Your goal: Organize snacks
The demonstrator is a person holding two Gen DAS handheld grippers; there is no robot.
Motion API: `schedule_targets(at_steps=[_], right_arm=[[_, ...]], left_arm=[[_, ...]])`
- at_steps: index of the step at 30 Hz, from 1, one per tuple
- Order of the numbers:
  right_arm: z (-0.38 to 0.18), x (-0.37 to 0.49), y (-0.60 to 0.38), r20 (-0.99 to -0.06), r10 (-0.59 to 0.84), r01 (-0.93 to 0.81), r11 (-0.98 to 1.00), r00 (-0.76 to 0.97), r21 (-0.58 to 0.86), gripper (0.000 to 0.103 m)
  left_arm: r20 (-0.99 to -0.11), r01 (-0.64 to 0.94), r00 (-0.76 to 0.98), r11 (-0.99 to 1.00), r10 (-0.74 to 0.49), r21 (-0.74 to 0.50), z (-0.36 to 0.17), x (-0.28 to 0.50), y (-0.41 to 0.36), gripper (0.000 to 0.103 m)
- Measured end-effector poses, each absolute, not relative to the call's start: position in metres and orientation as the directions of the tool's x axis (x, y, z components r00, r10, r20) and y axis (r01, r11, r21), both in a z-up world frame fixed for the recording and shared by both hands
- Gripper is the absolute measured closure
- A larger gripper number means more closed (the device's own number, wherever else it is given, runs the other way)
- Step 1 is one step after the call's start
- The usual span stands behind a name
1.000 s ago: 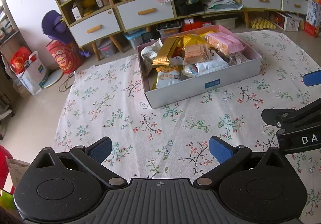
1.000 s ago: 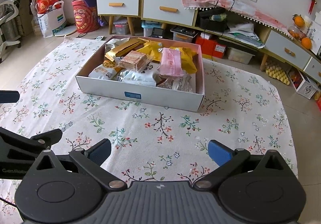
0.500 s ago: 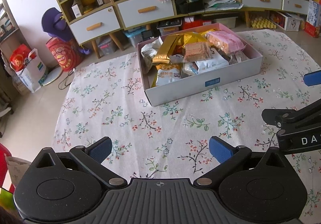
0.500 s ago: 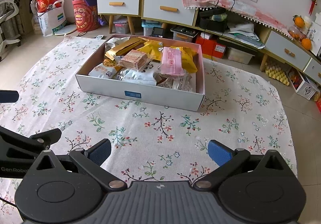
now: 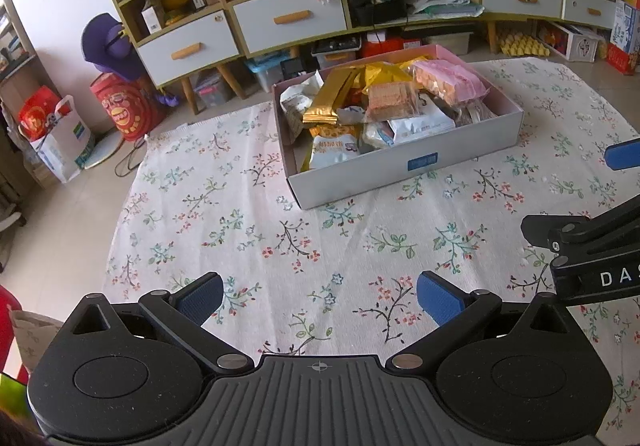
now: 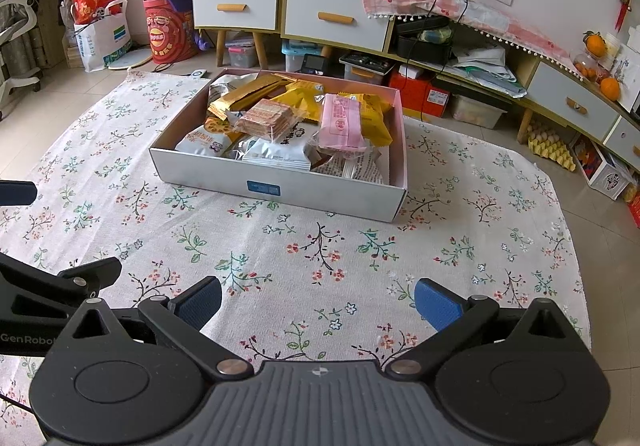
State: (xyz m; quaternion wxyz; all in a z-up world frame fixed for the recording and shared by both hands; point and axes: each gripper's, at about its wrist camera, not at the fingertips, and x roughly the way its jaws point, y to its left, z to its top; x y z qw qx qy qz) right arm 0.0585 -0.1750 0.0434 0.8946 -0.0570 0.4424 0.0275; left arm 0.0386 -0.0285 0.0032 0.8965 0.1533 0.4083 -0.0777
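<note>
**Both hand-held grippers wide and empty, short of the snack box**

Left hand-held gripper [image 5: 320, 296] hangs over the floral cloth [image 5: 248, 230] with its blue pads spread wide and nothing between them; the right hand-held gripper [image 6: 318, 298] is likewise wide and empty, just beside it on the right. Well beyond both, toward the far side of the cloth, sits the open box [image 6: 280, 186], heaped with loose snack packets.

Judging by looks, these packets are light, soft and crinkly, with slick film that may slide between the pads. The pink packet [image 6: 340, 122] lies on top at the right and the clear-wrapped biscuit pack [image 6: 264, 118] beside it; both seem easiest to reach. Biscuits could crack, so pinching a sealed end seam seems wiser than squeezing the middle.

Compared with a second ago, little differs: the box appears very slightly farther off in both views, and both grippers remain spread.
</note>
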Motion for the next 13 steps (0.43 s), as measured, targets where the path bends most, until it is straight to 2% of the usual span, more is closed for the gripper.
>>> schedule_targets(at_steps=[13], right_arm=[[0.0433,0.0589,-0.1752,-0.795,-0.002,-0.099,0.992,0.607,-0.078,0.017]], left_arm=[[-0.762,0.273,0.647,0.938,-0.016,0.212,0.0014,0.0381,-0.0282,0.000]])
